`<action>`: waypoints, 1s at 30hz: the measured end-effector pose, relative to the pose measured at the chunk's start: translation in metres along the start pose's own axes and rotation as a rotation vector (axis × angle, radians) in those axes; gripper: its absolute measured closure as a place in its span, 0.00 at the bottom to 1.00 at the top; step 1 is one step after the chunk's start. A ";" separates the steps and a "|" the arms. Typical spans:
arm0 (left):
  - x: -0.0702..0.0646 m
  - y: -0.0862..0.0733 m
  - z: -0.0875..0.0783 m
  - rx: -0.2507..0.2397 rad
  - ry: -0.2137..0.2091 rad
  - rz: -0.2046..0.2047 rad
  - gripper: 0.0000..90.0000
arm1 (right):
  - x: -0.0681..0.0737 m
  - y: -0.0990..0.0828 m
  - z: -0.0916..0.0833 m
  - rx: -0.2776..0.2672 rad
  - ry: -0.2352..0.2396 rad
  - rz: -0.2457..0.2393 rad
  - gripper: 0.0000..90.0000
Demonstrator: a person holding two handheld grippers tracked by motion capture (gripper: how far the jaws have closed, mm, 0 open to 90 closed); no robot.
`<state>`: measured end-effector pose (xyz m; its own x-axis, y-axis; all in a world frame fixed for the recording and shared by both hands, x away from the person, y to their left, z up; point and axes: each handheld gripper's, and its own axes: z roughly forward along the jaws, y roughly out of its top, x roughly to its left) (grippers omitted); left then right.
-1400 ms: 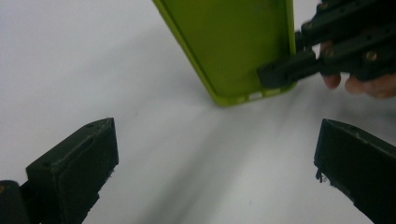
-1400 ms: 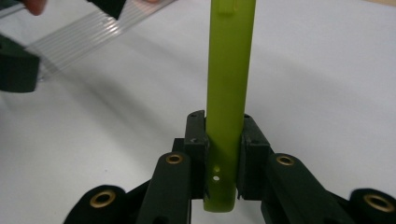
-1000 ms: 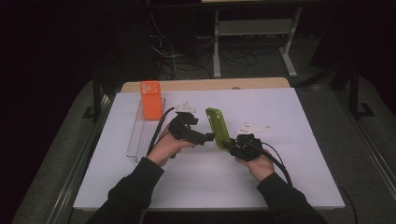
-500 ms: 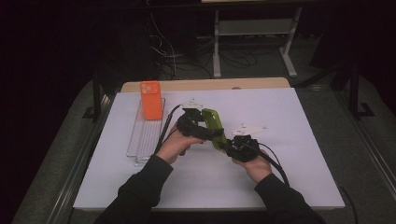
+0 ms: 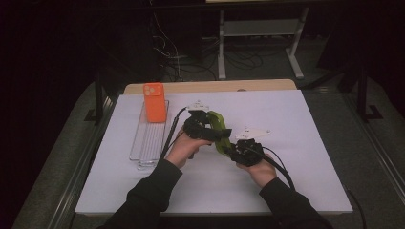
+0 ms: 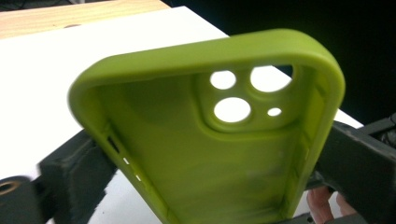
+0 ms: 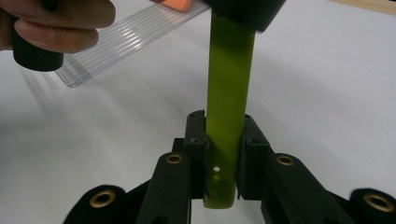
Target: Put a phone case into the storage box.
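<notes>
A lime-green phone case (image 5: 218, 128) is held tilted above the white table between both grippers. My right gripper (image 5: 230, 146) is shut on the case's lower end; in the right gripper view its jaws (image 7: 224, 140) clamp the thin edge of the case (image 7: 229, 74). My left gripper (image 5: 214, 130) spans the case's upper half. In the left gripper view the hollow inside of the case (image 6: 210, 154) with its camera holes faces me, and a black jaw presses on each long side.
An orange phone case (image 5: 154, 102) stands upright at the far end of a clear ribbed rack (image 5: 148, 143) left of the hands. That rack (image 7: 130, 42) lies beyond the case in the right gripper view. White table (image 5: 310, 143) surface extends to the right.
My left gripper has moved right from beside the case onto it and its jaws now sit on the case's sides. The right gripper has kept its hold and tipped the case leftward.
</notes>
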<state>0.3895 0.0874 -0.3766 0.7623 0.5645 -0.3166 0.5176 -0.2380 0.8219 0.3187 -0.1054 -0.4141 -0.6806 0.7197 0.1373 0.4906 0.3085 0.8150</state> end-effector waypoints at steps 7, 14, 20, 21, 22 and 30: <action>0.001 0.001 -0.002 -0.031 -0.018 -0.010 0.14 | -0.001 0.000 0.000 0.005 -0.004 0.007 0.84; 0.000 0.003 -0.004 -0.032 -0.017 -0.001 0.16 | 0.001 0.000 0.001 0.007 -0.012 -0.010 0.84; 0.002 0.005 -0.009 -0.016 -0.013 0.016 0.17 | 0.000 -0.001 0.001 0.043 -0.007 -0.034 0.57; 0.003 0.006 -0.010 -0.013 -0.008 0.015 0.17 | -0.002 -0.002 0.000 0.045 0.000 -0.034 0.54; 0.004 0.007 -0.011 -0.012 -0.007 0.020 0.17 | -0.004 -0.003 -0.001 0.044 0.004 -0.040 0.51; 0.009 0.015 -0.028 0.016 0.021 0.059 0.17 | -0.016 -0.006 -0.011 0.090 0.026 -0.041 0.24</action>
<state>0.3931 0.1109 -0.3540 0.7836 0.5655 -0.2573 0.4778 -0.2838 0.8314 0.3209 -0.1250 -0.4148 -0.7146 0.6891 0.1201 0.5077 0.3929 0.7667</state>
